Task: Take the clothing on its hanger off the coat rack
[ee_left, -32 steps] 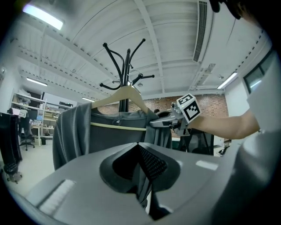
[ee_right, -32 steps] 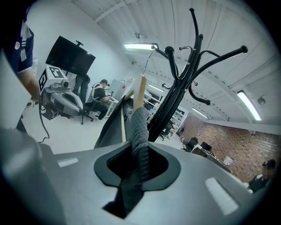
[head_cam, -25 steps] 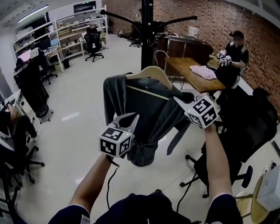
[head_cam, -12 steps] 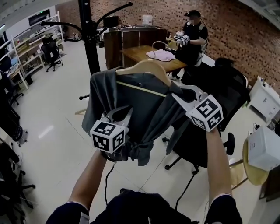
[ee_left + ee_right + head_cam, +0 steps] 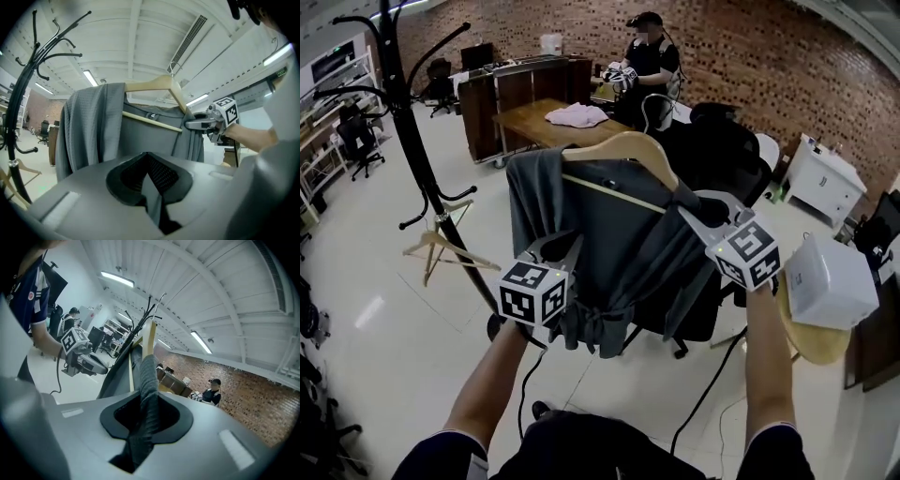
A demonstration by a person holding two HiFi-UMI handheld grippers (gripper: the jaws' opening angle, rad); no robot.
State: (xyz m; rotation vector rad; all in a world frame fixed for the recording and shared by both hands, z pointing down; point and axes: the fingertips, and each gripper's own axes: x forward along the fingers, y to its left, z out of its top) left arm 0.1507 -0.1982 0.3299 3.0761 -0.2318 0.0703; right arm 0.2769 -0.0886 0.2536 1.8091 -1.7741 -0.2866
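Clothing (image 5: 609,234) on its hanger (image 5: 623,150), off the coat rack (image 5: 417,159) and swung further away than a second ago, rack now well apart; left gripper (image 5: 565,247) pinched on lower cloth; right gripper (image 5: 689,214) clamping shoulder cloth; removal seemingly done.

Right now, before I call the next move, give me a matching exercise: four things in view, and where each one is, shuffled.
Things:
1 grey shirt
2 pink cloth
3 white box
4 bare hanger

Places:
A low on the coat rack
B on the wooden table
C on a wooden hanger, off the rack
D far right, on a round top

Pairs: 1-C, 2-B, 3-D, 4-A.
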